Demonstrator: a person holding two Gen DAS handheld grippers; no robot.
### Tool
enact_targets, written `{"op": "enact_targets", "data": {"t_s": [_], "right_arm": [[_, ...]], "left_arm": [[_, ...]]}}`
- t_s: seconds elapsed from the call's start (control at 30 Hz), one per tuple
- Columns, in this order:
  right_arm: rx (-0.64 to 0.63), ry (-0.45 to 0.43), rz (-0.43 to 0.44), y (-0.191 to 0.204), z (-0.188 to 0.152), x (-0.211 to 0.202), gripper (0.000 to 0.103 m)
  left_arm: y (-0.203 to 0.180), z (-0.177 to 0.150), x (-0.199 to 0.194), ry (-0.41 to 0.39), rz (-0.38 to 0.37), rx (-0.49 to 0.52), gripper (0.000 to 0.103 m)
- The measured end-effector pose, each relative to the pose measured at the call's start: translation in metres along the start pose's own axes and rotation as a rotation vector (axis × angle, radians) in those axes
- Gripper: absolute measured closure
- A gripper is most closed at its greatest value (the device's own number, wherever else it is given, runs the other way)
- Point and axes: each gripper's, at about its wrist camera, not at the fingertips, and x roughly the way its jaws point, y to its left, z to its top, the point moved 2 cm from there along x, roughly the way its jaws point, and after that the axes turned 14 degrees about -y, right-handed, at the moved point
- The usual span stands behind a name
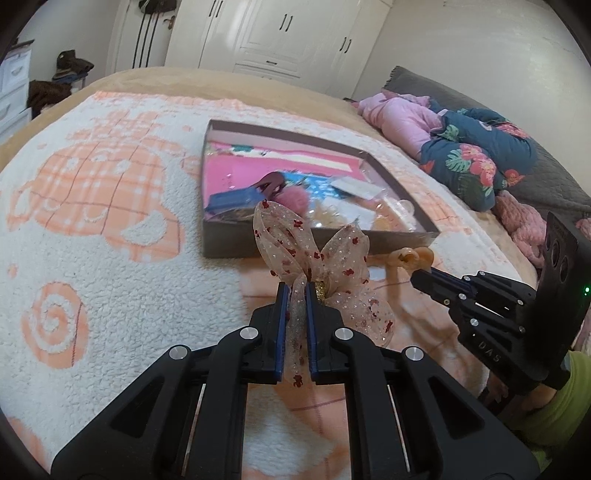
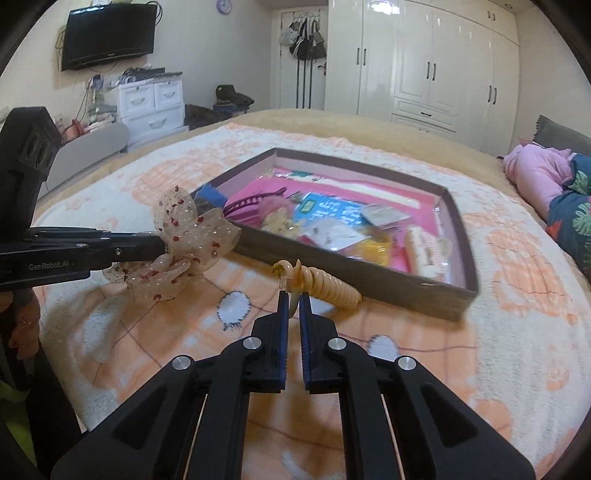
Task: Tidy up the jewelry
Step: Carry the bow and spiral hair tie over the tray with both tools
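Note:
My left gripper (image 1: 296, 291) is shut on a sheer beige ribbon bow (image 1: 325, 258) with red dots, held above the blanket just in front of the shallow brown box (image 1: 229, 240). The bow (image 2: 192, 236) and left gripper (image 2: 159, 245) also show in the right wrist view. My right gripper (image 2: 294, 295) is shut on a cream spiral hair tie (image 2: 325, 286), its coil trailing right toward the box's (image 2: 406, 288) near wall. The hair tie (image 1: 410, 256) and right gripper (image 1: 417, 275) also show in the left wrist view. The box holds several hair accessories on pink lining.
A white and orange fleece blanket (image 1: 110, 221) covers the bed. Pink and floral clothes (image 1: 461, 147) lie piled at the right. White wardrobes (image 2: 424, 66) stand behind, with a drawer unit (image 2: 151, 103) and a wall television (image 2: 109, 35) at the left.

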Motion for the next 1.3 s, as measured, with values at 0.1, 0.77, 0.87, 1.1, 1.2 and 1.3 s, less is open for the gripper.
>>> {"op": "enact_targets", "data": {"t_s": [0.1,0.77,0.87,1.1,1.2,1.3], "right_arm": [[0.000,-0.011,-0.019,-0.006,0.001,-0.012,0.097],[0.030,-0.131,-0.166,-0.059,0.027,-0.043,0.097],[0.024,-0.144,-0.171,-0.066,0.033,-0.039,0.097],[0.023,-0.139,-0.177,-0.074,0.037,-0.025,0.097],[0.014,-0.134,-0.174,-0.076,0.038,-0.018,0.097],[0.004,-0.122,-0.168,-0.077,0.038,-0.006,0.097]], "left_arm": [[-0.011,0.003,-0.001,-0.010,-0.016,0.024,0.099],[-0.064,0.042,0.029,-0.062,-0.080,0.130,0.099],[-0.066,0.051,0.035,-0.073,-0.084,0.122,0.099],[-0.061,0.067,0.055,-0.085,-0.064,0.107,0.099],[-0.055,0.070,0.065,-0.078,-0.050,0.099,0.099],[-0.047,0.072,0.076,-0.068,-0.033,0.088,0.099]]}}
